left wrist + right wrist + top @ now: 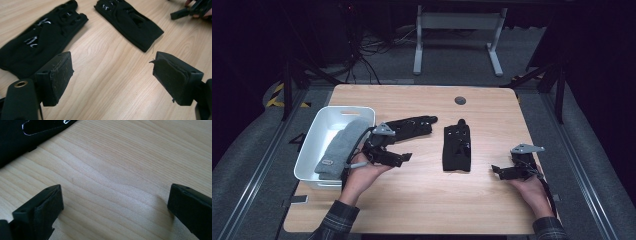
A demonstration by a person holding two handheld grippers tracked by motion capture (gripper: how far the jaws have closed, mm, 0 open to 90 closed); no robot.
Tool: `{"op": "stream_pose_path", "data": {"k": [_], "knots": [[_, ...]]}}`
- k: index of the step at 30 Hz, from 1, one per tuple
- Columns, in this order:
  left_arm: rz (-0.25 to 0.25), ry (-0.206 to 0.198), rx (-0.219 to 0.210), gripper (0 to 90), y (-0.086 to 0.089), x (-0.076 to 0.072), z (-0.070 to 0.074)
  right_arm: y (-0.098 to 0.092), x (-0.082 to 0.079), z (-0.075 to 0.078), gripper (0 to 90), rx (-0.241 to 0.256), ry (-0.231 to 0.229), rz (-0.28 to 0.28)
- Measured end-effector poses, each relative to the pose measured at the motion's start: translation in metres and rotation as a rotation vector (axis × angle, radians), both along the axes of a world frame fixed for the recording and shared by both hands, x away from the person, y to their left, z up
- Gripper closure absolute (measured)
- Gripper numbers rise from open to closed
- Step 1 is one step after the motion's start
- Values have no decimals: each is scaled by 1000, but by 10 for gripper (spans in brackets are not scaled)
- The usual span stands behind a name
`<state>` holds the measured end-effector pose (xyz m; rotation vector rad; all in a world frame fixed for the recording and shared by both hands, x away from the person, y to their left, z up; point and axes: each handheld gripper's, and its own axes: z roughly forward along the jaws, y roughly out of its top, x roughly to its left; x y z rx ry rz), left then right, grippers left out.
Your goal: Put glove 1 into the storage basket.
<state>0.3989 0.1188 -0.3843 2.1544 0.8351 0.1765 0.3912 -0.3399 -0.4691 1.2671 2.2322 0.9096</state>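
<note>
A: Hovering low over the table, the left gripper is held with jaws wide apart and nothing between them, aimed toward two o'clock where the gloves lie.

B: Two black gloves are seen. The left glove lies just beside the tub, near eleven o'clock of that gripper; the right glove is laid flat at table centre, cuff toward the person.

A: And the right gripper?

B: It is rested low at four o'clock of the table, jaws also spread, empty, pointed toward nine o'clock at the right glove. In its own view bare wood is seen between the jaws, with a glove edge at the upper left.

A: So both are judged to be lined up for a pick, one glove each.

B: Likely. A grey towel already lies in the tub, which suggests the gloves are meant to follow it.

A: Anything in the way?

B: Little. A grommet is set at twelve o'clock, well apart. The left glove lies close to the tub wall, so that rim could be clipped on the lift.
</note>
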Motion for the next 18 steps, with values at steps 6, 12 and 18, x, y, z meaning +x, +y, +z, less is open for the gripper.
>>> {"op": "stream_pose_path", "data": {"k": [6,12,18], "knots": [[-32,-48,85,170,-19,-10,-20,7,-3,2,66,-33,-43,16],[-58,-20,85,171,-30,-17,-43,9,-3,6,168,-1,-14,38],[-74,-10,102,167,-34,-17,-63,13,0,17,290,53,-27,60]]}}
